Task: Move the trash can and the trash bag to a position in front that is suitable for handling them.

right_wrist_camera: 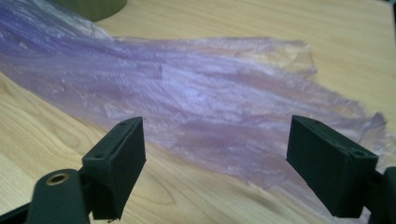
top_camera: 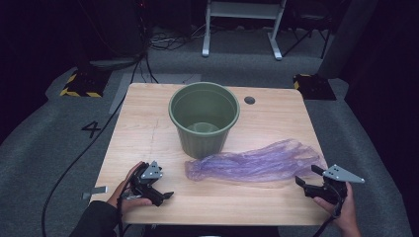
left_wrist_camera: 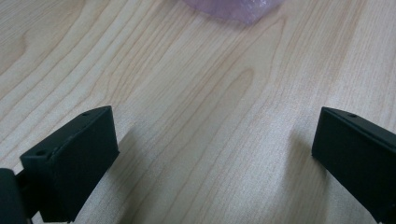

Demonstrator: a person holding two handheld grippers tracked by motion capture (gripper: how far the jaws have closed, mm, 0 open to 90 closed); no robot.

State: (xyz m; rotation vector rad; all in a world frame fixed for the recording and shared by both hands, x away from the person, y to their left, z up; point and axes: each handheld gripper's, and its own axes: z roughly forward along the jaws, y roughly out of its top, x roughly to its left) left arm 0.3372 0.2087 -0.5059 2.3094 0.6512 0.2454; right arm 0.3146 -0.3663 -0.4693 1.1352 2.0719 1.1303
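With both grippers' fingers spread and empty, the thin purple bag lying on the table before the pot could be torn or merely pushed along if pinched too shallowly by the right gripper

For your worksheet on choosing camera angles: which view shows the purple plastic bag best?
The high view: the whole purple plastic bag lies flat beside the green pot. The right gripper view shows its wrinkled middle close up, with the ends cut off. The left gripper view catches just one corner.
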